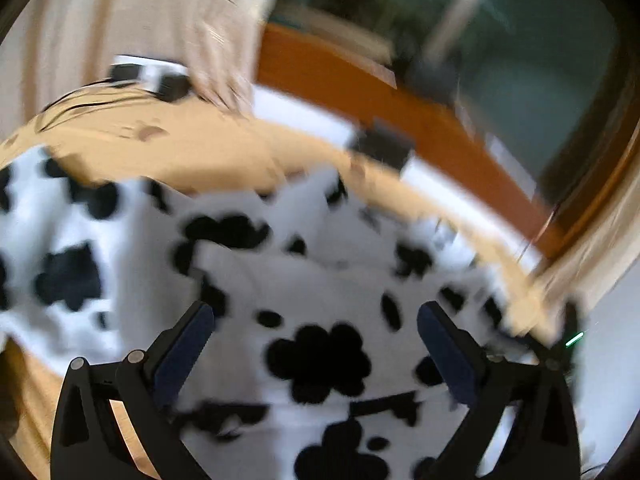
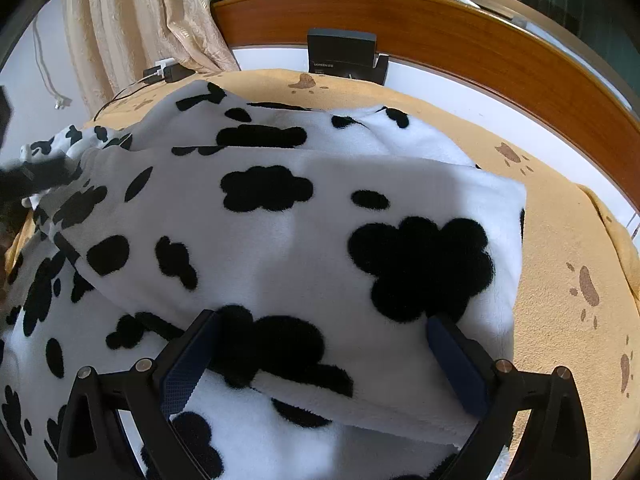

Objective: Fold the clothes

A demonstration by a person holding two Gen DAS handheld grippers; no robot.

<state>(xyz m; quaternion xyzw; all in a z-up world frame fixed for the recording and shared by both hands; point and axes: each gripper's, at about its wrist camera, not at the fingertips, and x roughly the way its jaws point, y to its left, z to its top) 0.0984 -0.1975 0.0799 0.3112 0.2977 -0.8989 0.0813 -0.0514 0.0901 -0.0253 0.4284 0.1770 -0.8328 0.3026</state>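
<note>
A white fleece garment with black cow spots [image 2: 280, 240] lies on a tan paw-print cover [image 2: 560, 272], with one layer folded over the rest. My right gripper [image 2: 320, 344] is open, its fingers standing on either side of the folded edge. My left gripper [image 1: 316, 340] is open just above the same garment [image 1: 304, 280]; this view is motion-blurred. The left gripper also shows at the left edge of the right wrist view [image 2: 36, 180], dark and blurred, at the garment's far left part.
A cream curtain [image 2: 136, 20] hangs at the back left. A wooden ledge [image 2: 440, 28] runs behind the surface. A dark box [image 2: 344, 54] stands at the back edge. A power strip with cables [image 2: 164, 72] lies at the back left corner.
</note>
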